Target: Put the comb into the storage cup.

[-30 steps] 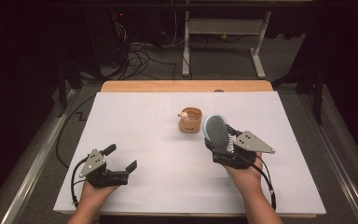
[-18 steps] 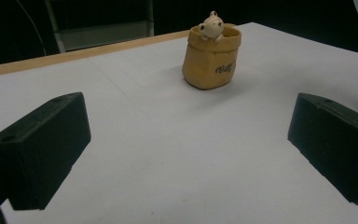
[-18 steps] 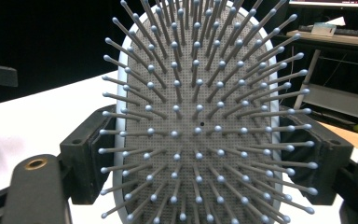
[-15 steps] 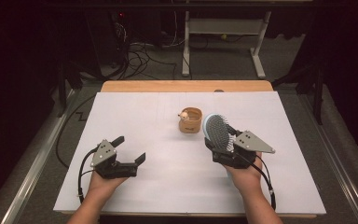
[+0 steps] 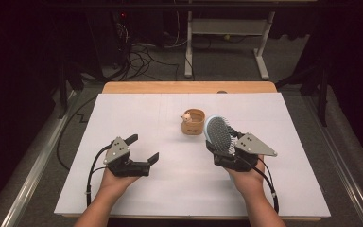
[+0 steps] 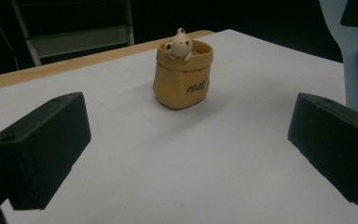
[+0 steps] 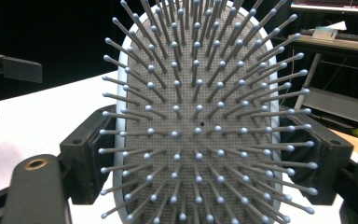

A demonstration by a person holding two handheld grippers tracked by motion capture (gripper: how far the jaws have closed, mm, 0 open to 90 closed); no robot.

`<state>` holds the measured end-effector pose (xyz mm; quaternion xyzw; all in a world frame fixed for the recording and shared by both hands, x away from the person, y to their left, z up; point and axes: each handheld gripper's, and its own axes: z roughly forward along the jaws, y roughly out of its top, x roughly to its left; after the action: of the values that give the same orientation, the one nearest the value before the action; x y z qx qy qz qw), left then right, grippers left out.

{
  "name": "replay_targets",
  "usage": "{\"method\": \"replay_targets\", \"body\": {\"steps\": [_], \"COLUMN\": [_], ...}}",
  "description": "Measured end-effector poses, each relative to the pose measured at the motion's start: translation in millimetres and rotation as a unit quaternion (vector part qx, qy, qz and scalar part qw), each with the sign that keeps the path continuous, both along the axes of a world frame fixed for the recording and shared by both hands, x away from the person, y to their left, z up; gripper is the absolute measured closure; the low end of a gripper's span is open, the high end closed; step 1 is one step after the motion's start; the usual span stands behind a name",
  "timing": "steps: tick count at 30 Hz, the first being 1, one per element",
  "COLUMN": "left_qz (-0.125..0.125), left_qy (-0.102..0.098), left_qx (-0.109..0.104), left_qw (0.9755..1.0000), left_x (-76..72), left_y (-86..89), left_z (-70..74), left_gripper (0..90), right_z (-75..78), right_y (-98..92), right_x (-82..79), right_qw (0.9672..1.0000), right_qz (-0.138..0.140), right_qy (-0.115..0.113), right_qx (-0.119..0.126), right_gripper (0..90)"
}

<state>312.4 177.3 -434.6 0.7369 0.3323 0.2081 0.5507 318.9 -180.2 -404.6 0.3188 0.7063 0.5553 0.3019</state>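
A small tan sack-shaped pot (image 5: 193, 122) with a little bear figure peeking from its rim stands upright on the white sheet (image 5: 137, 113), at the middle back. My right gripper (image 5: 223, 150) is shut on a pale blue hairbrush (image 5: 219, 133), held head up just right of the pot, bristles toward its camera (image 7: 200, 116). The jaws grip the sides of the brush's head. My left gripper (image 5: 143, 147) hovers left of centre, open and holding nothing, pointing at the pot (image 6: 182, 77). The brush's handle (image 6: 354, 70) rises at the right edge of the left gripper view.
The white sheet covers a wooden table whose bare edge (image 5: 189, 87) shows at the back. Behind it stand a metal frame (image 5: 227, 28) and loose cables (image 5: 142, 56) on the floor. A metal rail (image 5: 33, 165) runs along the left side.
My left gripper has moved to the right and slightly up, toward the middle of the sheet. The right gripper and the brush have not moved.
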Motion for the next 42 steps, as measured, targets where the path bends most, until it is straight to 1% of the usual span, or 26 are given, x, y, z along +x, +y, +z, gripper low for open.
{"method": "replay_targets", "body": {"steps": [1, 2, 4, 5, 9, 13, 14, 20, 24, 25, 28, 33, 37, 38, 42], "left_qz": [-0.004, -0.004, -0.013, -0.013, -0.025, -0.030, -0.033, -0.044, -0.052, -0.056, -0.058, -0.071, -0.080, -0.083, -0.085], "left_qy": [-0.001, -0.001, 0.000, 0.000, -0.002, -0.004, -0.003, -0.006, -0.010, -0.011, -0.010, -0.008, -0.007, -0.001, 0.003], "left_qx": [-0.002, -0.002, -0.001, -0.001, -0.004, -0.006, -0.008, -0.006, -0.012, -0.015, -0.015, -0.015, -0.017, -0.018, -0.015], "left_qw": [1.0000, 1.0000, 0.9999, 0.9999, 0.9997, 0.9995, 0.9994, 0.9990, 0.9985, 0.9983, 0.9981, 0.9973, 0.9966, 0.9964, 0.9963], "left_x": [1.7, 1.7, 3.8, 3.8, 6.0, 7.6, 8.8, 10.8, 13.2, 14.8, 18.5, 23.0, 22.0, 21.0, 18.2], "left_y": [-4.0, -4.0, -10.3, -10.3, -20.1, -25.2, -28.7, -37.8, -44.8, -48.7, -56.0, -68.3, -71.0, -71.4, -70.8], "left_z": [0.4, 0.4, 0.6, 0.6, 1.6, 1.8, 1.8, 4.2, 7.0, 7.6, 7.5, 8.5, 9.3, 9.1, 9.4], "left_gripper": [0.0, 0.0, 0.0, 0.0, 0.0, 0.0, 0.0, 0.0, 0.0, 0.0, 0.0, 0.0, 0.0, 0.0, 0.0], "right_z": [0.0, 0.0, 0.0, 0.1, 0.2, 0.5, 0.7, 1.2, 1.8, 2.0, 2.6, 3.1, 3.1, 2.9, 2.4], "right_y": [0.1, 0.1, 0.0, -0.1, -0.1, -0.5, -0.4, -0.4, -1.0, -1.0, -1.7, -3.0, -3.2, -3.3, -2.5], "right_x": [-0.1, -0.1, -0.4, -0.5, -0.6, -0.7, -0.8, -1.1, -1.4, -1.7, -1.8, -1.8, -2.3, -2.6, -3.2], "right_qw": [1.0000, 1.0000, 1.0000, 1.0000, 1.0000, 1.0000, 1.0000, 0.9999, 0.9999, 0.9999, 0.9999, 0.9999, 0.9998, 0.9998, 0.9997], "right_qz": [0.000, 0.000, -0.001, -0.001, -0.003, -0.003, -0.003, -0.005, -0.007, -0.008, -0.008, -0.011, -0.012, -0.015, -0.016], "right_qy": [0.000, 0.000, 0.000, 0.000, -0.004, -0.003, -0.005, -0.008, -0.009, -0.008, -0.011, -0.012, -0.013, -0.014, -0.014], "right_qx": [0.000, 0.000, -0.001, -0.001, -0.003, -0.002, -0.003, -0.005, -0.003, -0.002, -0.003, -0.004, -0.004, -0.007, -0.008], "right_gripper": [20.7, 20.7, 20.7, 20.7, 20.7, 20.7, 20.6, 20.7, 20.6, 20.6, 20.7, 20.7, 20.6, 20.6, 20.6]}}
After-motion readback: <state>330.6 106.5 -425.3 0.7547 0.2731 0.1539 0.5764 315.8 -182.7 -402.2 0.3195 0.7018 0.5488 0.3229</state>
